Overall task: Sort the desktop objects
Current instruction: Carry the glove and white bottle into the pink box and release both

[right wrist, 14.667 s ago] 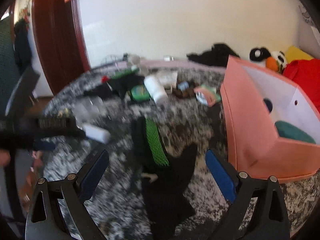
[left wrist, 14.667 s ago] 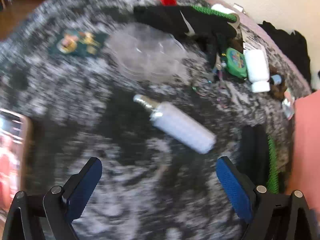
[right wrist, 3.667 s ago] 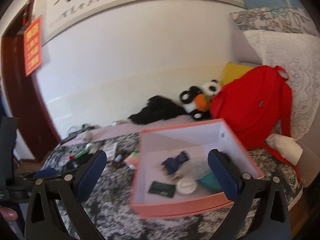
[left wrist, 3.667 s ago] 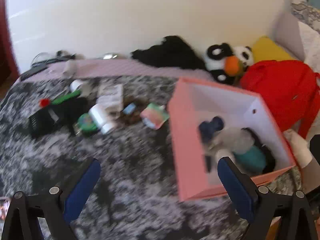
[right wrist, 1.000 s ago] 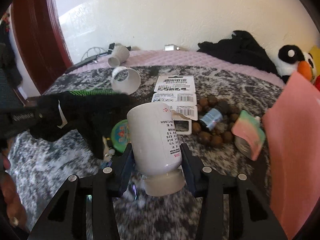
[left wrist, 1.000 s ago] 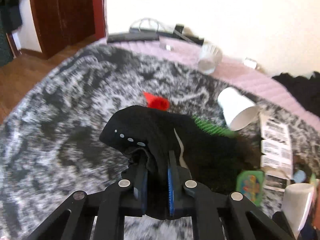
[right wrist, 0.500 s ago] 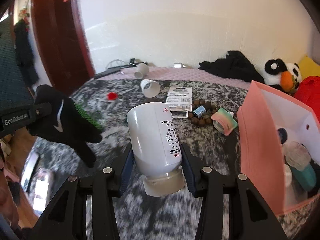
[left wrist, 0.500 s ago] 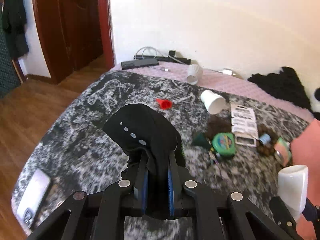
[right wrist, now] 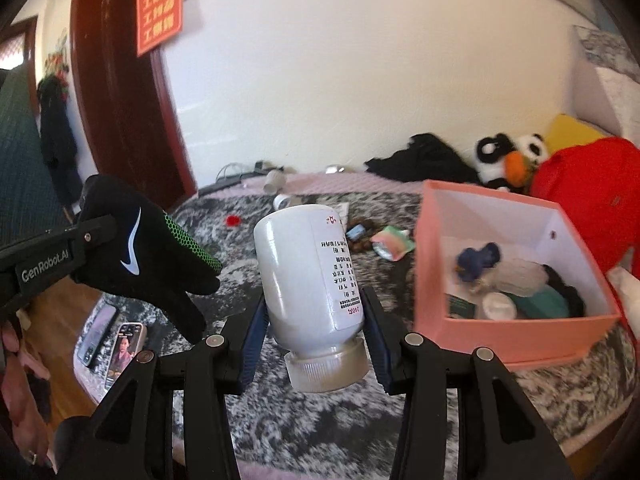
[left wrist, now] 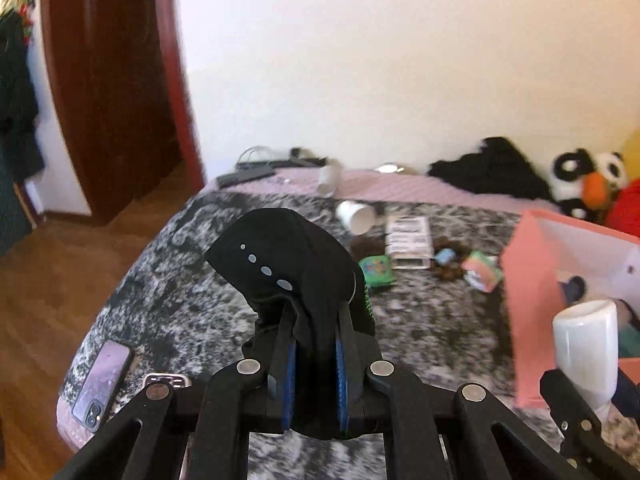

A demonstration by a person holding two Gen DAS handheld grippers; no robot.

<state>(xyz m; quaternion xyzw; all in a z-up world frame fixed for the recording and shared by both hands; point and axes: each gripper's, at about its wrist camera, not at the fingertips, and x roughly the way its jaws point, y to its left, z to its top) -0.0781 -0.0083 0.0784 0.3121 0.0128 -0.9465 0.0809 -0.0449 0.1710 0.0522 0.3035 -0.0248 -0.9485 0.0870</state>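
My left gripper (left wrist: 315,320) is shut on a black glove (left wrist: 288,256) with green mesh and holds it high above the grey patterned bed cover; the glove also shows in the right wrist view (right wrist: 140,256). My right gripper (right wrist: 314,312) is shut on a white pill bottle (right wrist: 308,276), cap toward the camera, held in the air to the left of the pink box (right wrist: 516,328). The bottle also shows in the left wrist view (left wrist: 586,344). The pink box (left wrist: 520,280) is open and holds several items.
On the cover lie a white cup (left wrist: 356,216), paper cards (left wrist: 408,240), a green tape measure (left wrist: 376,270), a small packet (left wrist: 480,276) and brown beads (left wrist: 448,256). Two phones (right wrist: 112,340) lie at the near left edge. A red backpack (right wrist: 588,196) and a plush panda (right wrist: 508,156) sit behind the box.
Both grippers have risen and pulled back from the cover with the glove and the bottle. The pink box now lies closer to the right gripper.
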